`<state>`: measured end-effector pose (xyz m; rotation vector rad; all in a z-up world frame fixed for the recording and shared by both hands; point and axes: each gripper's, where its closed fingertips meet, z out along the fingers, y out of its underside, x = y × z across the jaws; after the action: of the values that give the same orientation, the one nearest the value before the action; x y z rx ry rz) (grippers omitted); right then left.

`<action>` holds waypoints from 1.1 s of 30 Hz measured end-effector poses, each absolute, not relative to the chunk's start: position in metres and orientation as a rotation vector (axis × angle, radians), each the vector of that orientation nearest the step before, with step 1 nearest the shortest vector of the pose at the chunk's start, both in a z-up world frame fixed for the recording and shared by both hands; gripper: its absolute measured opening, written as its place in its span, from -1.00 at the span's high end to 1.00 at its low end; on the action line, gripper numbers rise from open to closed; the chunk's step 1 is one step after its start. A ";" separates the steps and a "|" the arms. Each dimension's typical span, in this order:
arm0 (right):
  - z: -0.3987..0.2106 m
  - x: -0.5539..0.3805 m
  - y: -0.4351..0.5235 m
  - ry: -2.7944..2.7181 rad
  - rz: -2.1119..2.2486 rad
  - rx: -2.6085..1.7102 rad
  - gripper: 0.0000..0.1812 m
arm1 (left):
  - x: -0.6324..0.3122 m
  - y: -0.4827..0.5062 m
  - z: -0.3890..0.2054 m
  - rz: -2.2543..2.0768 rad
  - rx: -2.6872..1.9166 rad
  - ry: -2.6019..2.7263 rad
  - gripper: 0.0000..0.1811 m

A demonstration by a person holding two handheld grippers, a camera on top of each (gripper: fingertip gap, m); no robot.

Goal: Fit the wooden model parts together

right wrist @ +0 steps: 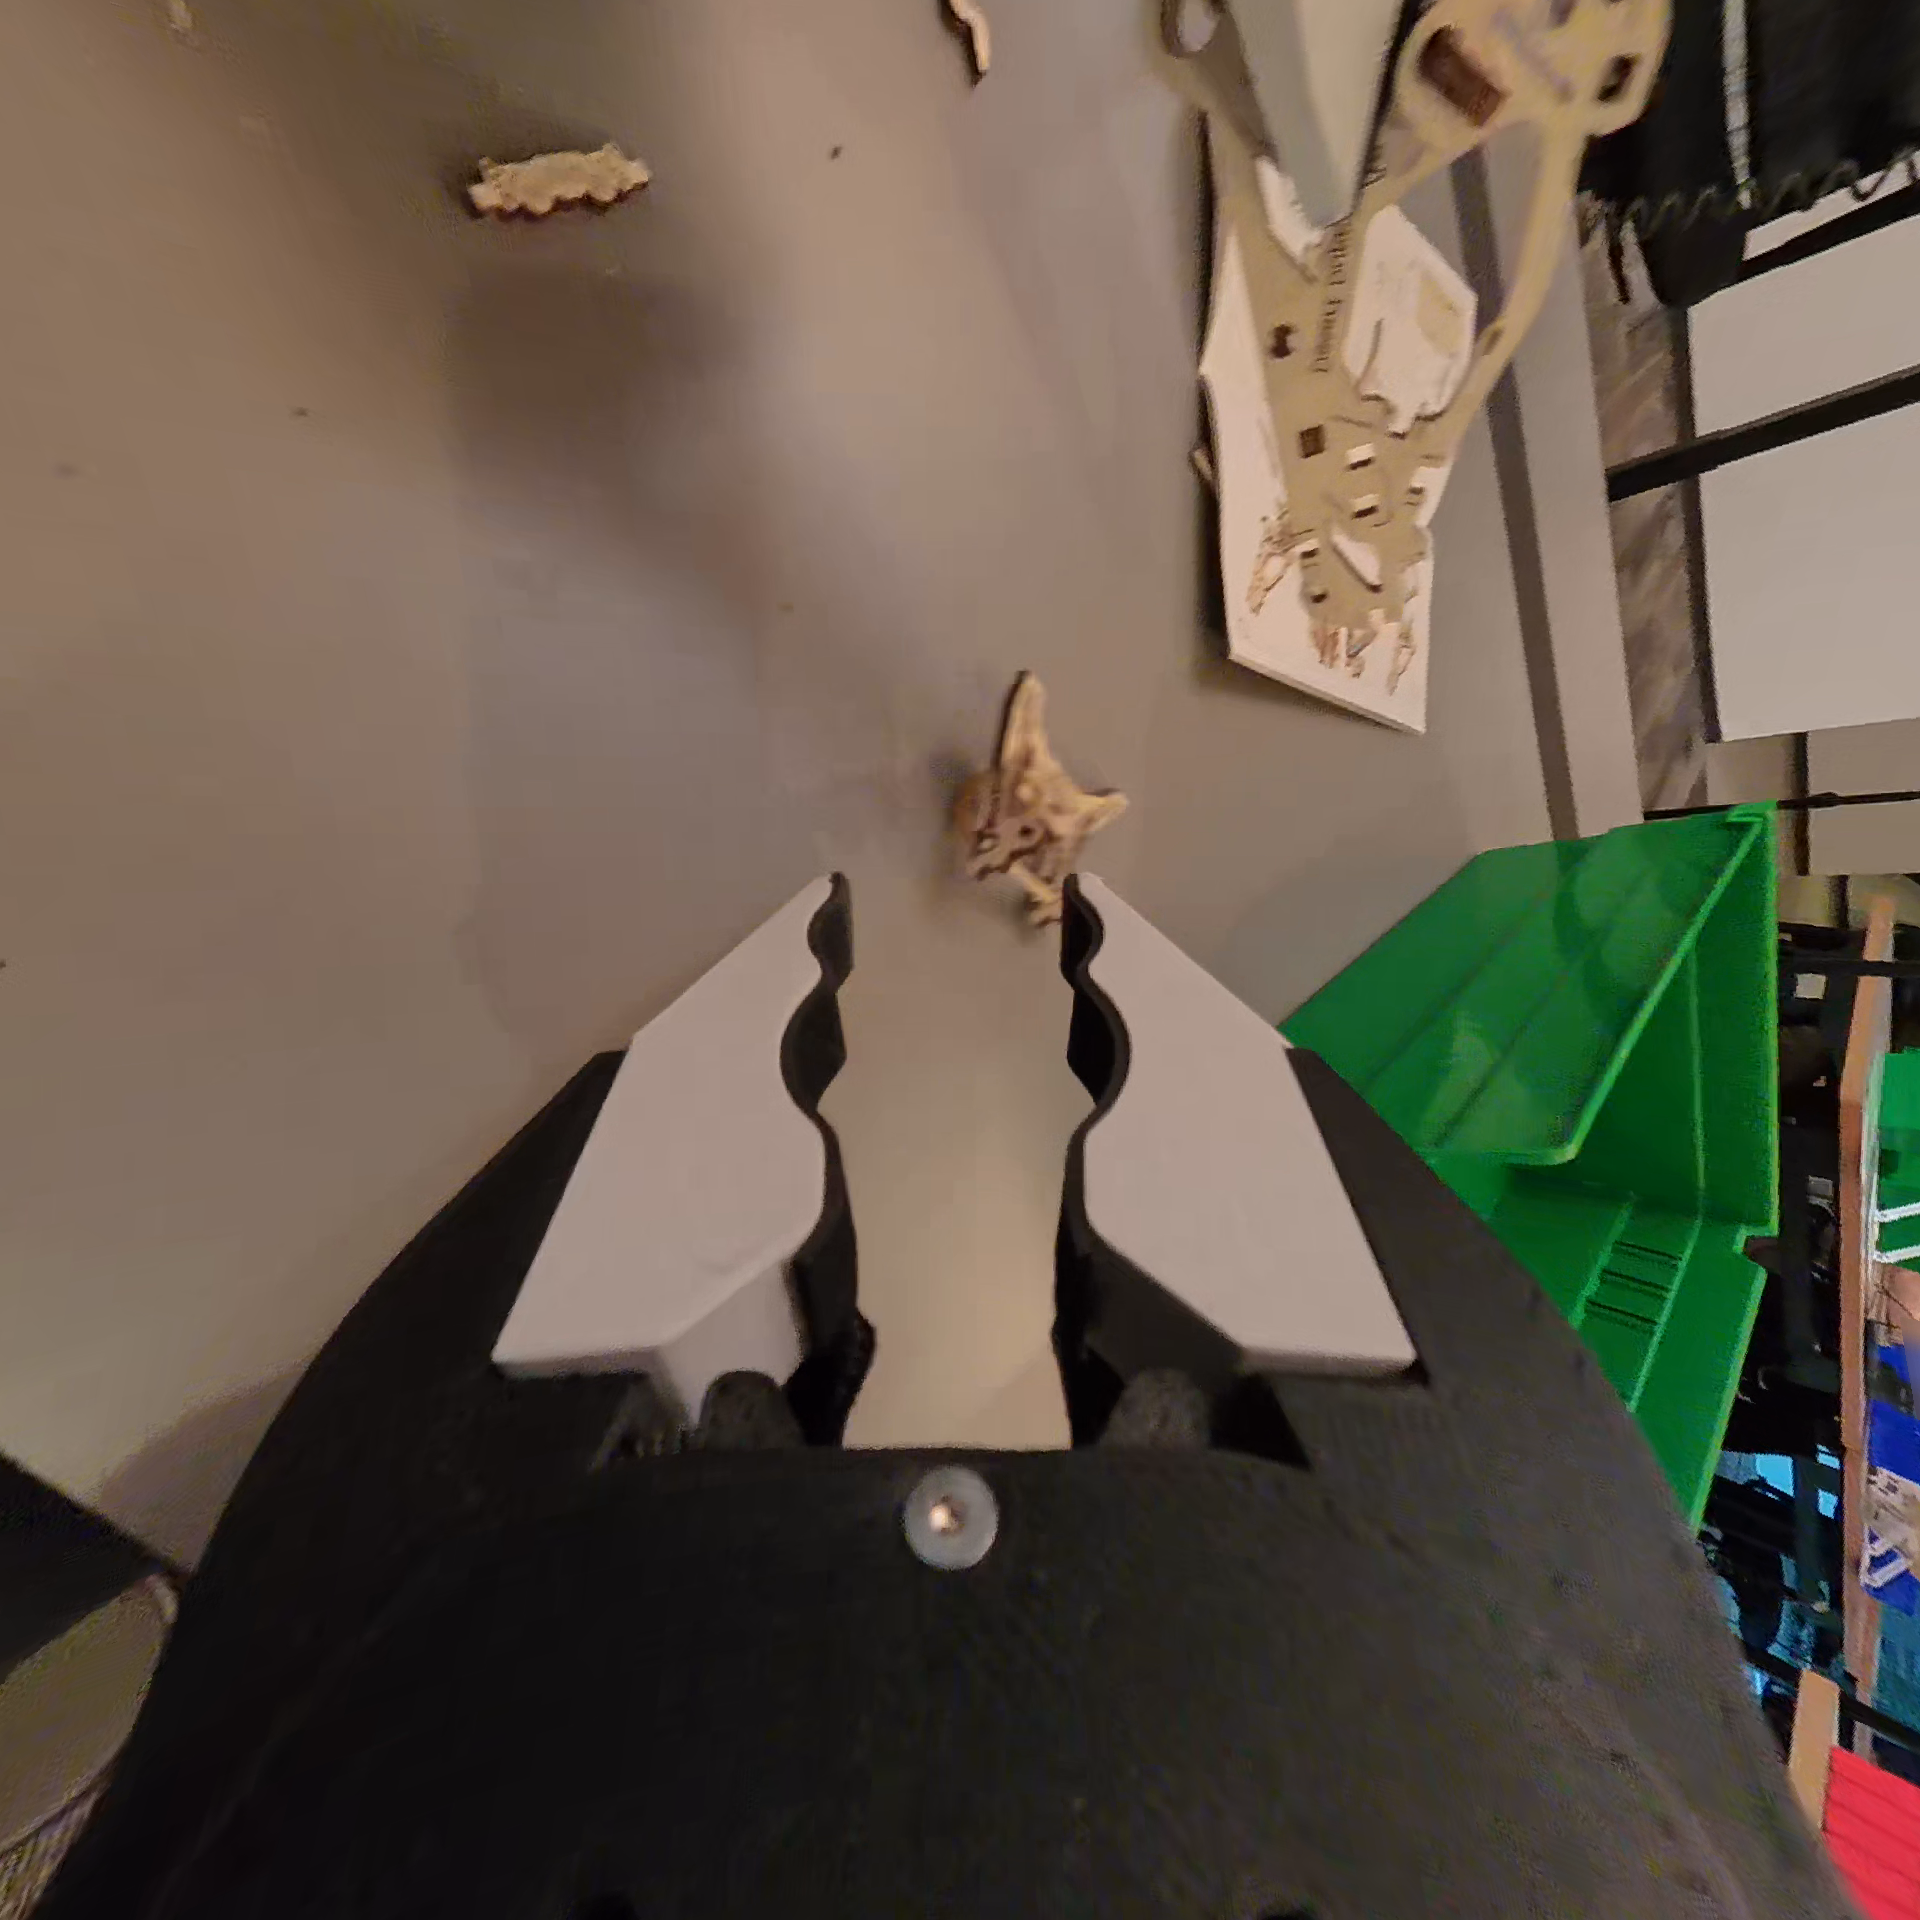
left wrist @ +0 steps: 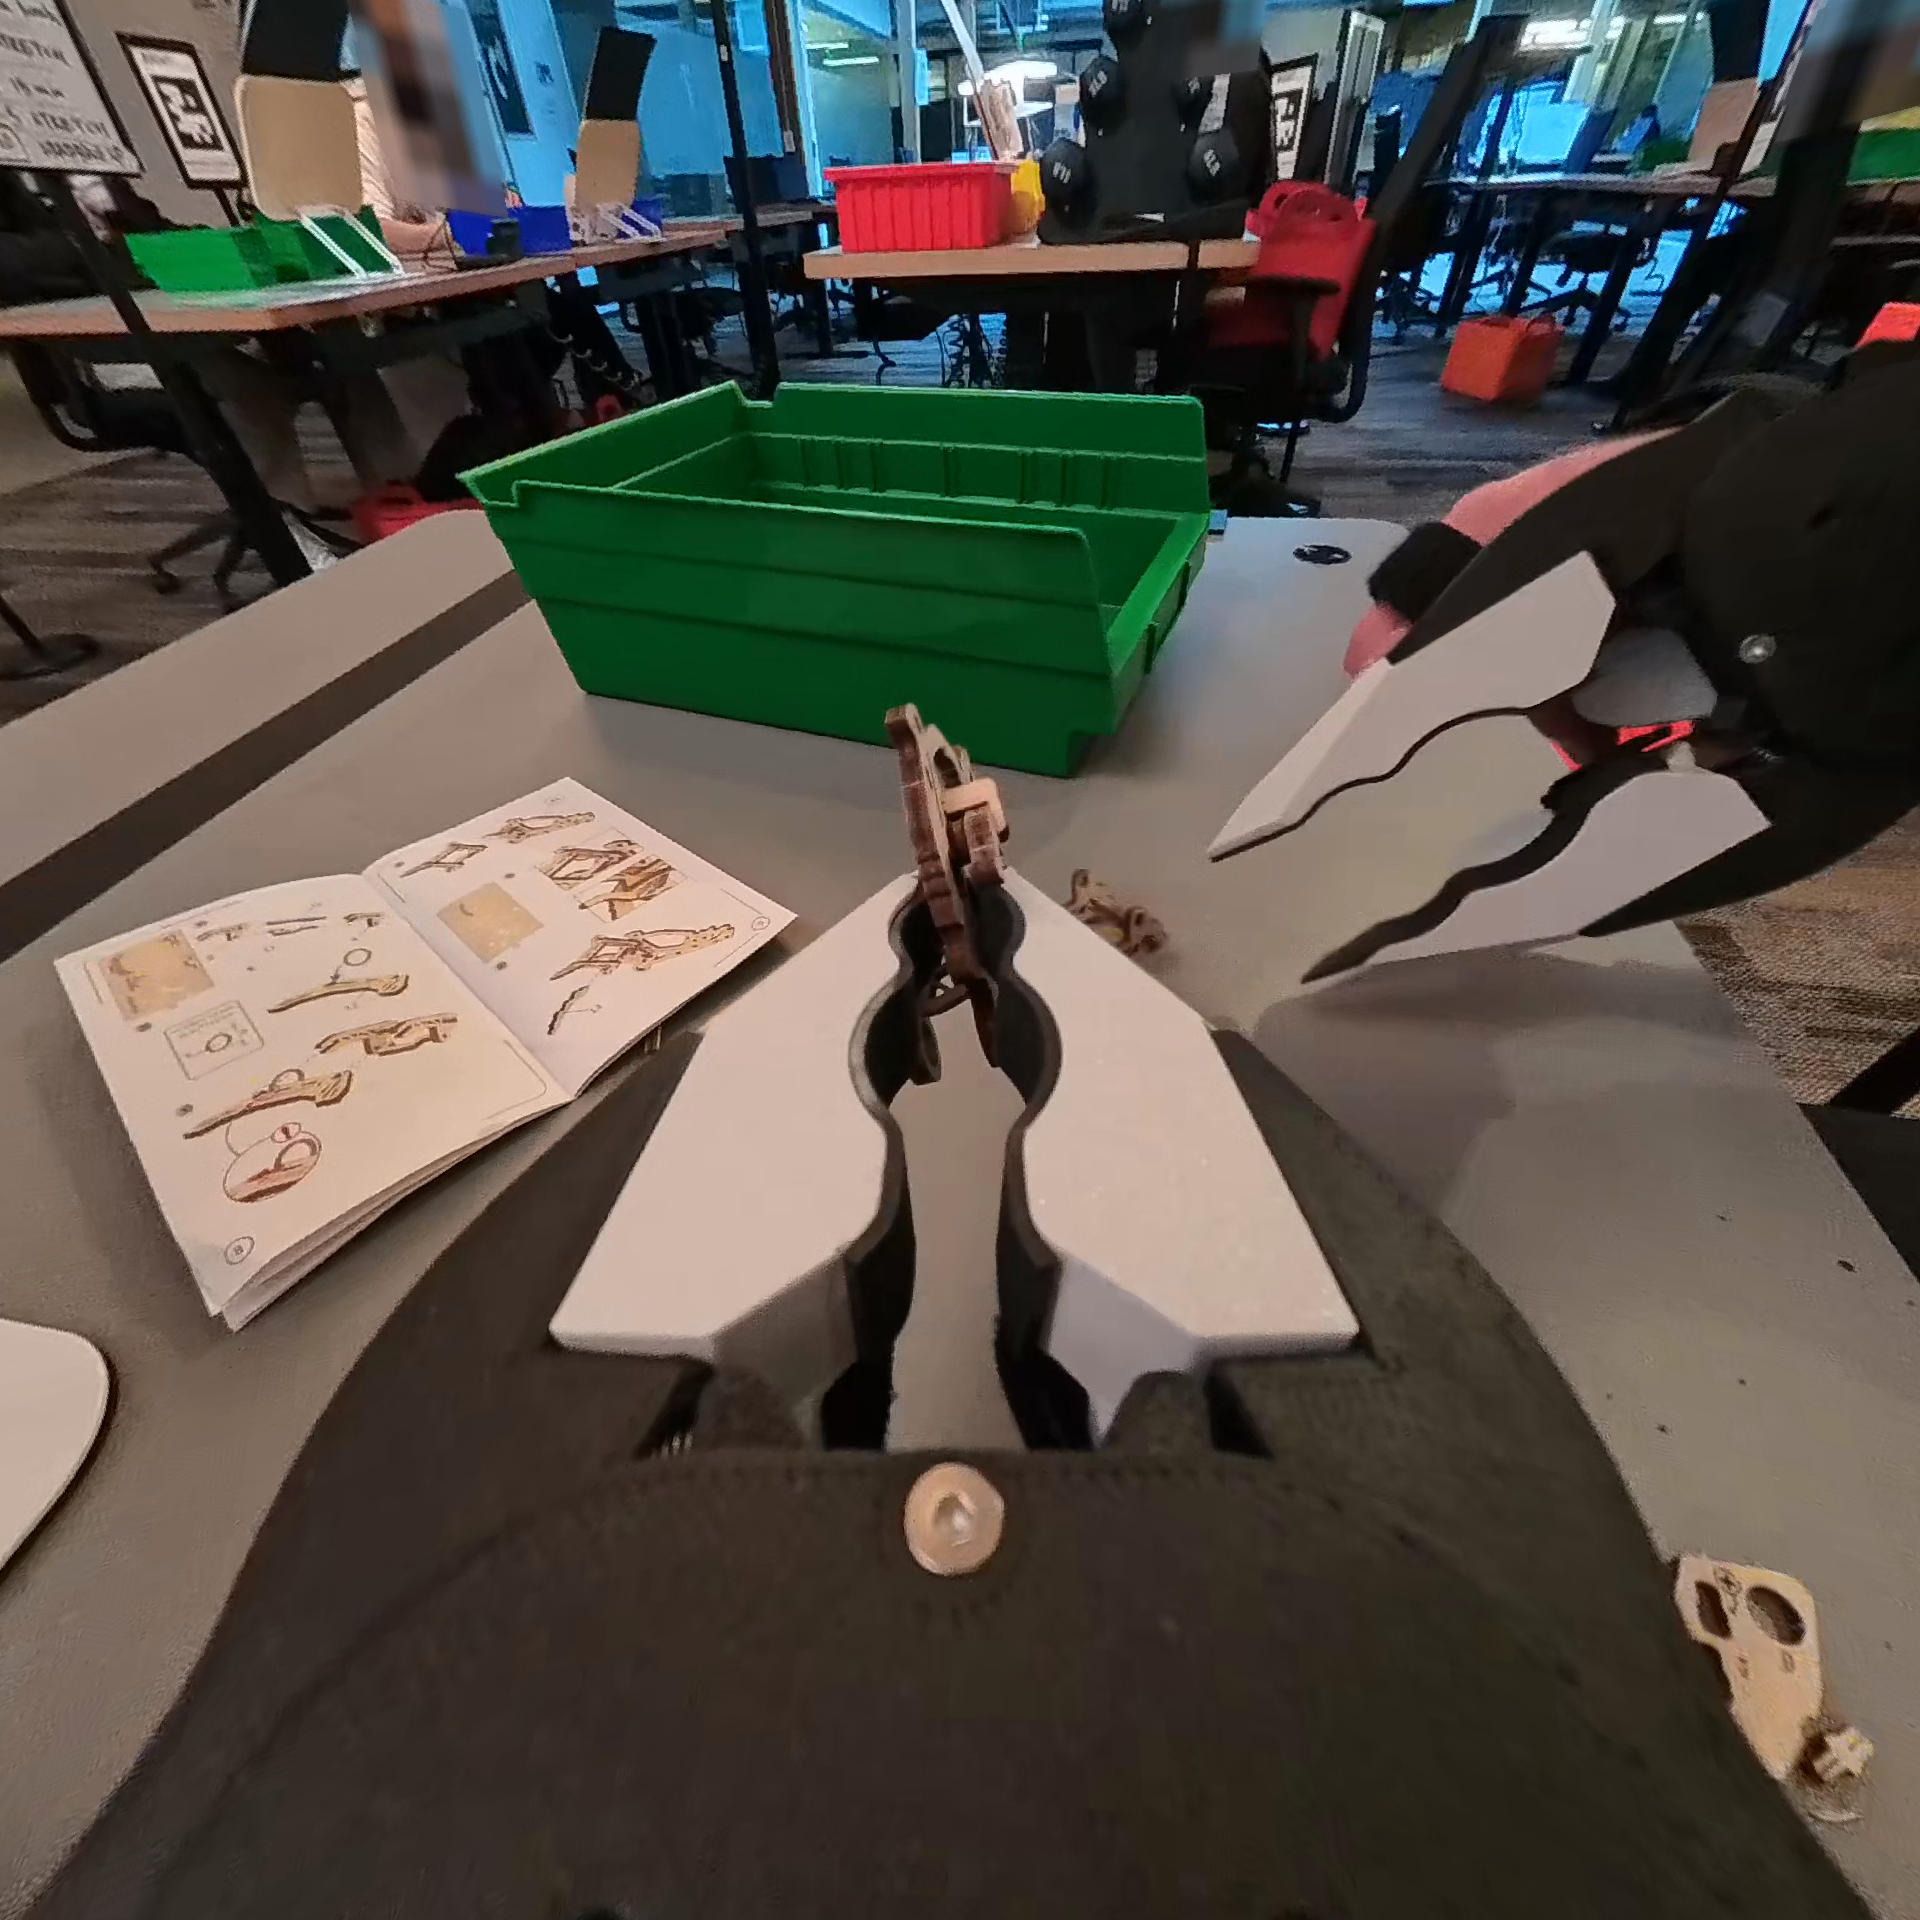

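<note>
My left gripper (left wrist: 958, 902) is shut on a dark-edged wooden model assembly (left wrist: 948, 831) and holds it upright above the grey table (left wrist: 1455, 1195). The same flat model shows in the right wrist view (right wrist: 1340, 488) at the upper right, above the booklet. A small wooden part (right wrist: 1029, 821) lies on the table just beyond my right gripper (right wrist: 956, 894), which is open and empty. In the left wrist view that part (left wrist: 1117, 916) lies right of the held model, and the right gripper (left wrist: 1257, 914) hovers over the table to its right.
A green bin (left wrist: 852, 582) stands behind the model, also seen in the right wrist view (right wrist: 1558, 1039). An open instruction booklet (left wrist: 416, 1018) lies at the left. Loose wooden parts lie on the table (right wrist: 556, 182) (left wrist: 1756, 1662). The table edge runs along the right. The tips of one gripper are about 11 cm away from the tips of the other.
</note>
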<state>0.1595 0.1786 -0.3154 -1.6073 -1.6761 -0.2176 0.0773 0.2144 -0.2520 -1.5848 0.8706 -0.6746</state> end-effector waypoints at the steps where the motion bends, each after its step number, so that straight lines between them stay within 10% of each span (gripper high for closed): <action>1: -0.316 0.162 0.176 -1.691 -0.219 -1.610 0.55 | 0.077 0.215 -0.251 -0.671 -1.581 0.869 0.95; 15: -0.215 0.081 0.186 -0.805 1.072 -1.904 0.73 | 0.094 0.196 -0.225 -0.441 -1.368 0.978 0.94; 33: -0.194 0.082 0.184 -0.415 1.521 -1.826 0.95 | 0.089 0.194 -0.205 0.016 -1.223 1.023 0.95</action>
<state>0.0820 0.1835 -0.1940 -1.8258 -0.4147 1.5214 0.0886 0.1939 -0.2049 -1.2233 1.0226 0.0158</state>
